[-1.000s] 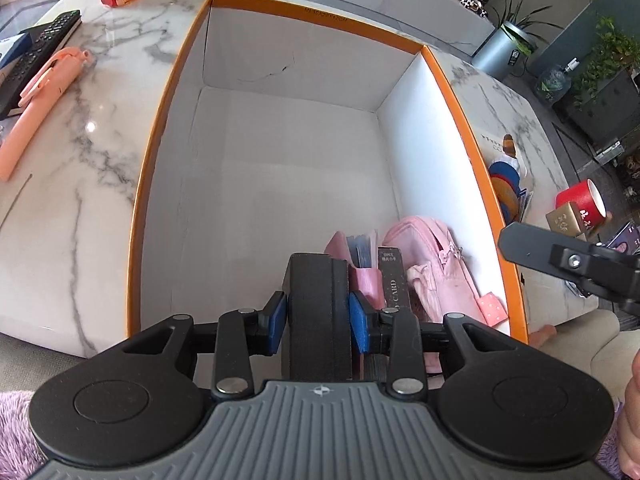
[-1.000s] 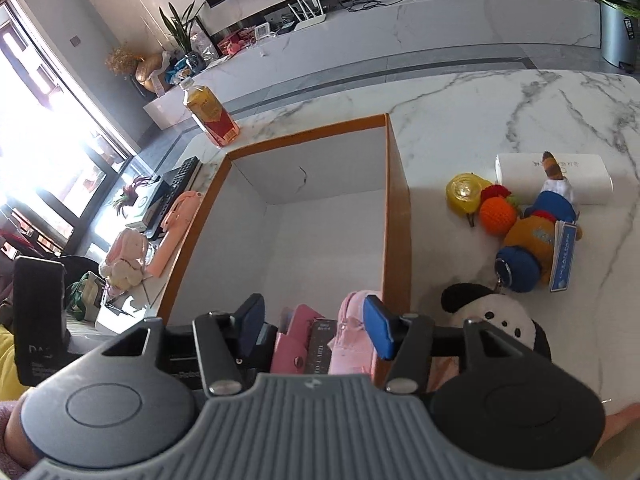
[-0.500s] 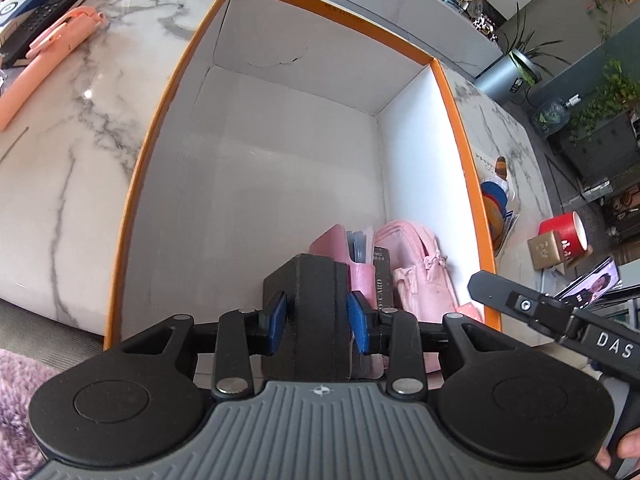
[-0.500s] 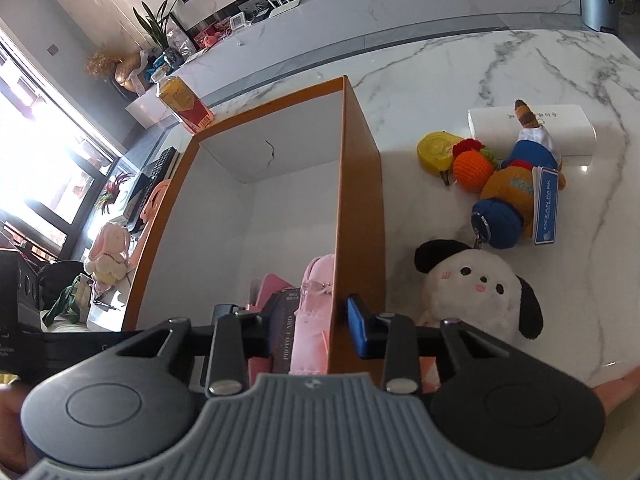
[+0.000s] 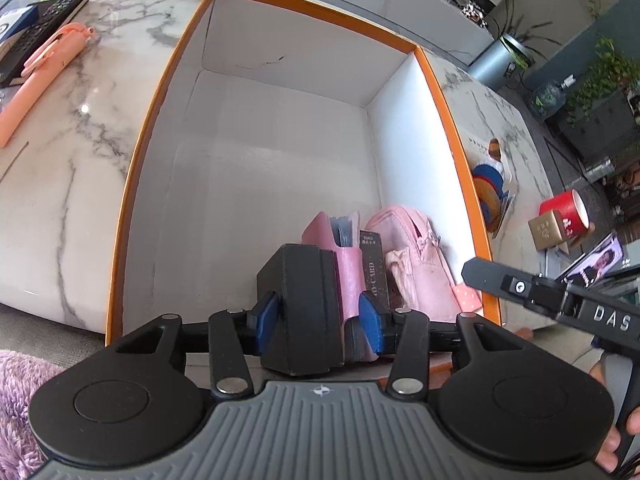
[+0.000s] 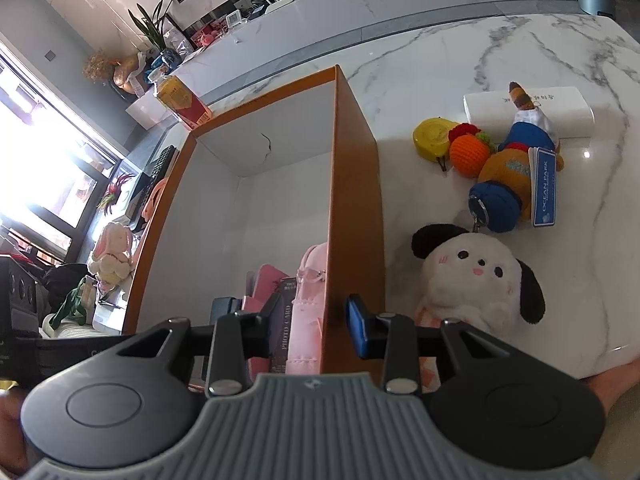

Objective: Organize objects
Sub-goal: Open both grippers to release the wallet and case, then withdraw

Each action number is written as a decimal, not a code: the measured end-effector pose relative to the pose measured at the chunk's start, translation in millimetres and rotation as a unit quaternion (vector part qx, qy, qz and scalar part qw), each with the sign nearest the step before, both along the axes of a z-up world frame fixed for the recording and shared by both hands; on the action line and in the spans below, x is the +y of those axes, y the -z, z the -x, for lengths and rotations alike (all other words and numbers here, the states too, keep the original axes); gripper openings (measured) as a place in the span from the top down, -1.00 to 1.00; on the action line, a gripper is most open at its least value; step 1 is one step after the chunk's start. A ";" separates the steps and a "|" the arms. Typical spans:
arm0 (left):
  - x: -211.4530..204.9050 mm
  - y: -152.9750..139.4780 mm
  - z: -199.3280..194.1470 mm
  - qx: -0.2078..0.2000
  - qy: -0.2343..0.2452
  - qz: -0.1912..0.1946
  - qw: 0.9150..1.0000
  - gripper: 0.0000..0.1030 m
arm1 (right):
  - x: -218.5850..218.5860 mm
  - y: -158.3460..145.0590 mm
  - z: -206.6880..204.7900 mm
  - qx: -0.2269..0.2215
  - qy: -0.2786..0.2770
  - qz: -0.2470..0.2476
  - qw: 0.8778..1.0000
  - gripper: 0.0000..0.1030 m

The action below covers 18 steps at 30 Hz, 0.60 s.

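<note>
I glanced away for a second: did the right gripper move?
Yes. Against the orange box wall, the right gripper shifted toward the plush dog; that wall now lies between its jaws.

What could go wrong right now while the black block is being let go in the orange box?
1. The left hand-held gripper is opening around the black block; unsupported on its left, the block may tip that way.
2. The right hand-held gripper straddles the orange box wall and pink pouch; pulling away might drag the box.
</note>
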<state>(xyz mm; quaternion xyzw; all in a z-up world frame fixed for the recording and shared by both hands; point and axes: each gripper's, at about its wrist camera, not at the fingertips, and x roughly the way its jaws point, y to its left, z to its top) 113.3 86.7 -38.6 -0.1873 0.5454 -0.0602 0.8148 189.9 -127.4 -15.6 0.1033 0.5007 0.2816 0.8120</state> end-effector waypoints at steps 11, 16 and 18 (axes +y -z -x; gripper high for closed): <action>-4.2 -2.6 7.4 0.007 0.026 -0.032 0.999 0.21 | -0.9 -2.1 4.7 -0.006 -0.002 0.005 1.000 0.26; -4.5 -4.3 7.8 0.001 0.023 -0.038 0.999 0.17 | -2.3 -3.1 5.9 -0.008 0.000 0.005 1.000 0.25; -3.2 -6.1 8.4 -0.004 0.017 -0.040 0.999 0.01 | -2.2 -3.4 6.2 -0.010 -0.002 0.006 1.000 0.24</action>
